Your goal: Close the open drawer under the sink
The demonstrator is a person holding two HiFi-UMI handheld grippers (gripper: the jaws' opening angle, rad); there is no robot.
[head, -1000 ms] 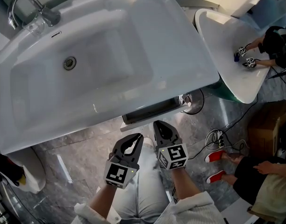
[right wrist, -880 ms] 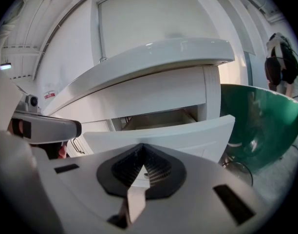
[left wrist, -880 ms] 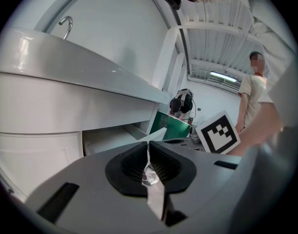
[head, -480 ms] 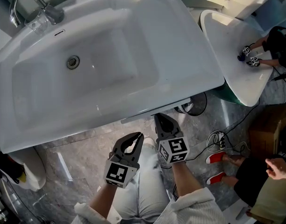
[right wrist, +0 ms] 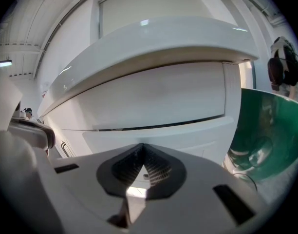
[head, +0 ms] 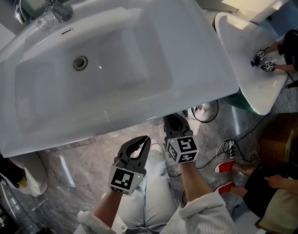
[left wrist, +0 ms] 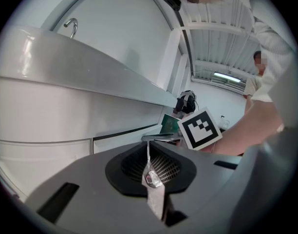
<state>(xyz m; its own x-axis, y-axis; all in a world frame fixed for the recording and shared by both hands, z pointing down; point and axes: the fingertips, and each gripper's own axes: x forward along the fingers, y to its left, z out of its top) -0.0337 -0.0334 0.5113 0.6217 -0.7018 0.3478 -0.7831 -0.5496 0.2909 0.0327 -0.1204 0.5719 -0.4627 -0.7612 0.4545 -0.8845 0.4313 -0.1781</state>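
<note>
The white sink (head: 188,89) fills the upper head view, and its front rim hides the drawer there. In the right gripper view the white drawer front (right wrist: 188,130) stands close ahead, under a dark gap below the sink. My right gripper (head: 174,122) is shut with nothing in it, its tips tucked under the sink's front edge and right at the drawer front (right wrist: 141,146); contact is hidden. My left gripper (head: 142,143) is shut and empty, held back to the left over the person's leg. In the left gripper view the drawer front (left wrist: 124,136) lies beyond the shut tips (left wrist: 148,144).
A second white basin (head: 246,77) on a green pedestal (right wrist: 266,130) stands at the right, with another person's grippers (head: 263,62) over it. Cables (head: 227,145) and red shoes (head: 226,166) lie on the marble floor at the right. A white bin (head: 29,177) stands at the left.
The drawer's open top, visible under the sink edge a second ago, has slid out of sight beneath the rim. My right gripper has moved forward with it; the left has stayed put.
</note>
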